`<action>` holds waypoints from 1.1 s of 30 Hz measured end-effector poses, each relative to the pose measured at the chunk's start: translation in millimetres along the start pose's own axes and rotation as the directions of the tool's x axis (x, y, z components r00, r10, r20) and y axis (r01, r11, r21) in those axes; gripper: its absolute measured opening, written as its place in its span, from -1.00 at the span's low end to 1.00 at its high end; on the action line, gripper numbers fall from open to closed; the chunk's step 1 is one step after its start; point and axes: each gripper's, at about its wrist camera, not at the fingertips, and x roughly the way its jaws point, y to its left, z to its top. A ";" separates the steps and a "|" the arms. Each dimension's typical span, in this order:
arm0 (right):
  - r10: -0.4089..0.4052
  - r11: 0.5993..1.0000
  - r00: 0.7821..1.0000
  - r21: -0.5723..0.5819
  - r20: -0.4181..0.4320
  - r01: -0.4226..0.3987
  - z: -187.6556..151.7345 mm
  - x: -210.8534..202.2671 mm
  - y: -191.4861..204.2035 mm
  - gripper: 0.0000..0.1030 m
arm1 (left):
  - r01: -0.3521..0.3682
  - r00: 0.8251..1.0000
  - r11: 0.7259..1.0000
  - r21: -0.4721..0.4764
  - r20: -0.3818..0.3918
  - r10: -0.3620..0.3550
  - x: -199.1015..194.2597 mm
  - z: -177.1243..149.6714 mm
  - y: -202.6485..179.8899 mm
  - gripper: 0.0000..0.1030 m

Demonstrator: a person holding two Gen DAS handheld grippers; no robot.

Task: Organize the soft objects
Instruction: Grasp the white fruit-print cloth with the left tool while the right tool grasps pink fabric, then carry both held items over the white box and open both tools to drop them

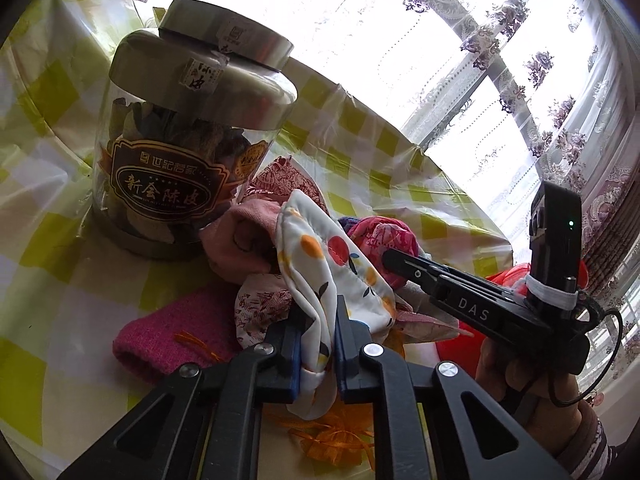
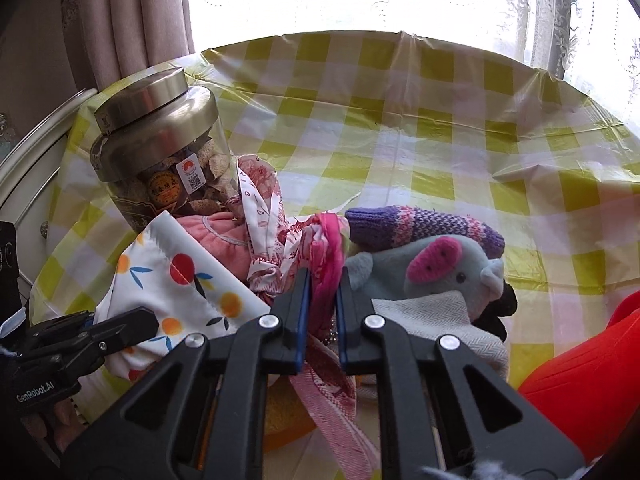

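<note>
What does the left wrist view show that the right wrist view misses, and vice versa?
Left wrist only: a dark pink knitted piece and orange mesh ribbon on the table.

Right wrist only: a grey plush elephant with pink ears and a purple striped knitted mitten.

Both: the glass jar with metal lid, the white fruit-print cloth, and the yellow checked tablecloth.

My work surface is a table (image 2: 400, 128) under a yellow-and-white checked plastic cover. On it stand a lidded glass jar (image 2: 160, 152) and, touching it, a heap of soft items (image 2: 280, 240).
</note>
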 end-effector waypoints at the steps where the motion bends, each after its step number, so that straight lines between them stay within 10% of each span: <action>1: -0.008 1.000 1.000 -0.003 0.012 0.008 -1.4 -6.8 1.1 -0.72 | 0.004 1.000 1.000 -0.001 0.008 -0.004 -3.4 -0.3 -0.3 -0.75; 13: -0.028 0.999 0.993 0.026 0.111 0.026 -20.0 -85.1 -0.8 -0.73 | 0.043 0.996 0.999 0.002 0.075 -0.043 -41.4 -7.3 -16.0 -0.76; 33: -0.070 0.993 0.997 0.101 0.023 0.067 -112.7 -168.9 -38.6 -0.73 | 0.089 0.996 0.993 0.075 0.004 -0.089 -65.6 -46.6 -87.8 -0.76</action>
